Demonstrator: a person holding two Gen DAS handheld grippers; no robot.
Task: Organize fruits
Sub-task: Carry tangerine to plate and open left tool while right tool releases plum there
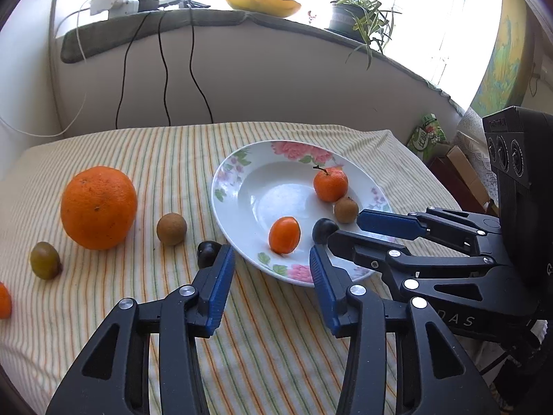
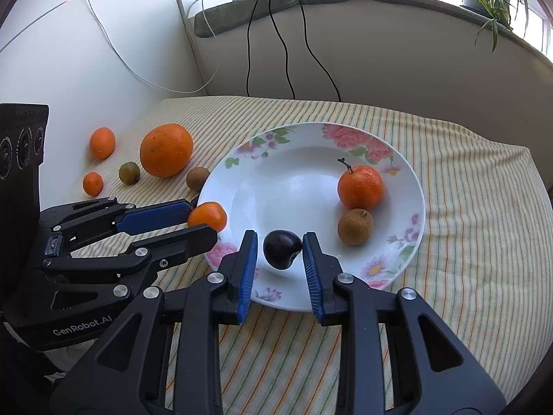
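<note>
Hanging over the near rim of the floral plate (image 2: 413, 186), the right gripper (image 2: 280, 247) has its blue-padded jaws parted a little wider than the dark cherry (image 2: 281, 249) between them; the cherry touches the right pad or nearly so, with a gap at the left pad, and whether it is pinched I cannot tell. Beyond the jaws and to their right, a stemmed mandarin (image 2: 360, 186) and a brown longan (image 2: 355, 226) lie touching inside the plate.

The left gripper (image 1: 273, 269) stands with its jaws wide and holding nothing, over the plate's near rim. Just ahead of the gap between them lies a kumquat (image 1: 284, 235) in the plate. A second dark cherry (image 1: 206, 250) sits on the striped cloth (image 1: 269, 328) right at the left jaw's tip. Farther left of that jaw come another longan (image 1: 171, 229), a big orange (image 1: 99, 207) and a greenish fruit (image 1: 44, 260).

"GenRobot.AI" (image 2: 82, 326) is printed in white on the left gripper's body in the right wrist view. The letters "DAS" (image 1: 464, 321) show on the right gripper's body; the rest is hidden.
</note>
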